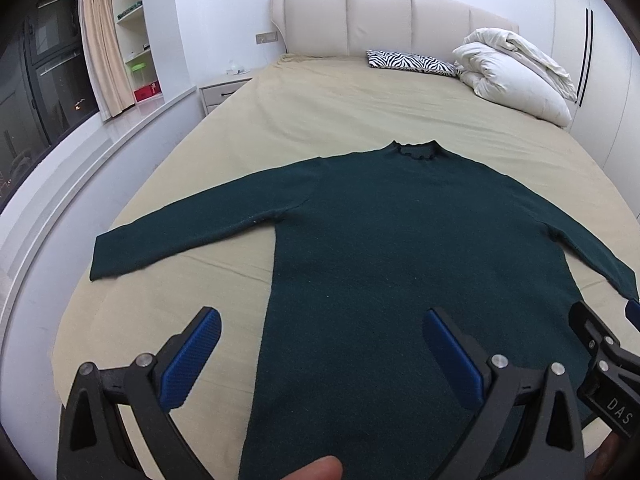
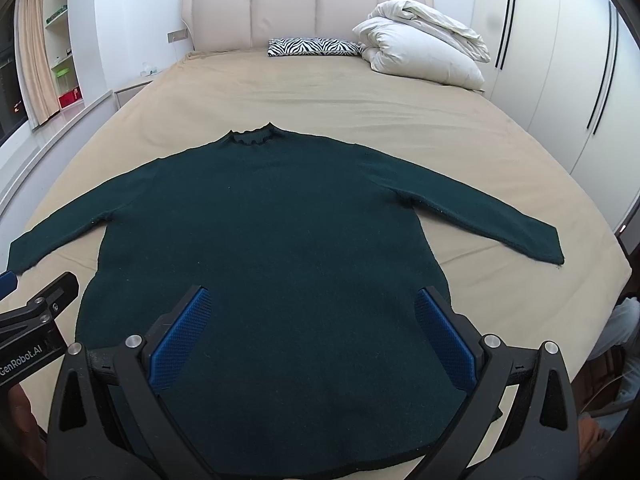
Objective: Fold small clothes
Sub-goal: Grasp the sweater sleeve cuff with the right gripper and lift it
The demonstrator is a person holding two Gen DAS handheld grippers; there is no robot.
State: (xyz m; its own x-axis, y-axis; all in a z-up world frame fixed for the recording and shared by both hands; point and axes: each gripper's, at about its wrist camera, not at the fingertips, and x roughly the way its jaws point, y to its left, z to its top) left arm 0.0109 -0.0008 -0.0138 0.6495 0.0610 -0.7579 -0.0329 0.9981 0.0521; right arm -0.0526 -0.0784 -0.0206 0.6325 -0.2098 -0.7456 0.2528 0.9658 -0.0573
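A dark green long-sleeved sweater (image 1: 400, 248) lies flat on the beige bed sheet (image 1: 320, 112), collar away from me, both sleeves spread out. It also shows in the right wrist view (image 2: 272, 216). My left gripper (image 1: 322, 328) is open and empty above the sweater's lower left side, one blue pad over the sheet. My right gripper (image 2: 312, 308) is open and empty above the sweater's lower part. The right gripper's body (image 1: 600, 360) shows at the right edge of the left wrist view; the left gripper's body (image 2: 36, 316) shows at the left edge of the right wrist view.
A zebra-print pillow (image 2: 312, 46) and a folded white duvet (image 2: 424, 48) lie at the head of the bed by the padded headboard (image 2: 288, 12). A nightstand (image 1: 224, 92), shelves and a window sill are on the left. White wardrobe doors (image 2: 560, 60) are on the right.
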